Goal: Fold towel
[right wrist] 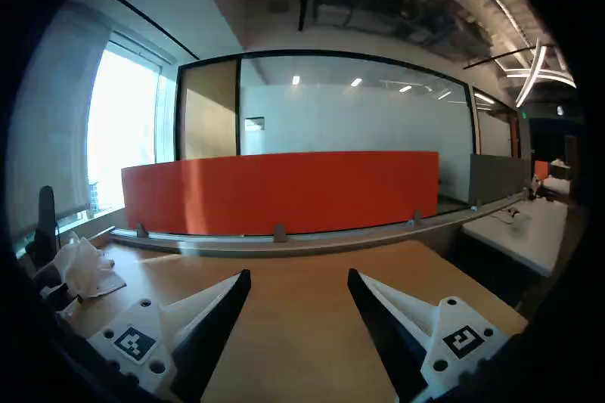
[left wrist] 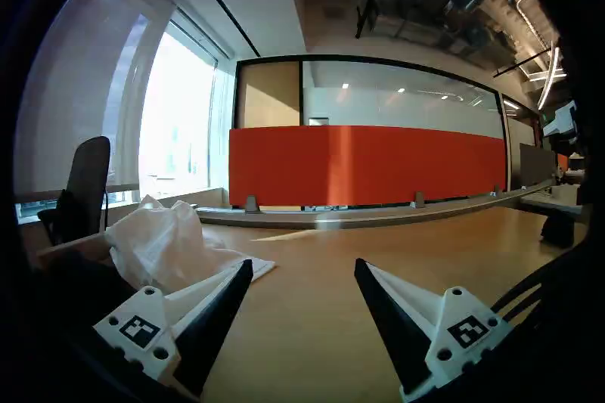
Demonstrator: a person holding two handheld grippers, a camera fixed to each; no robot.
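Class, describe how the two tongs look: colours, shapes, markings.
The left tongs and right tongs look alike: each has two white, wedge-shaped fingers tapering to a point, black along the inner faces. Every finger carries a square black-and-white marker flanked by small round holes.

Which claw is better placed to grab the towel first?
Left, I'd say. The towel lies crumpled just beside the left claw, which is open. In the right gripper view the towel sits far off to the side, and the open right claw faces bare desk.
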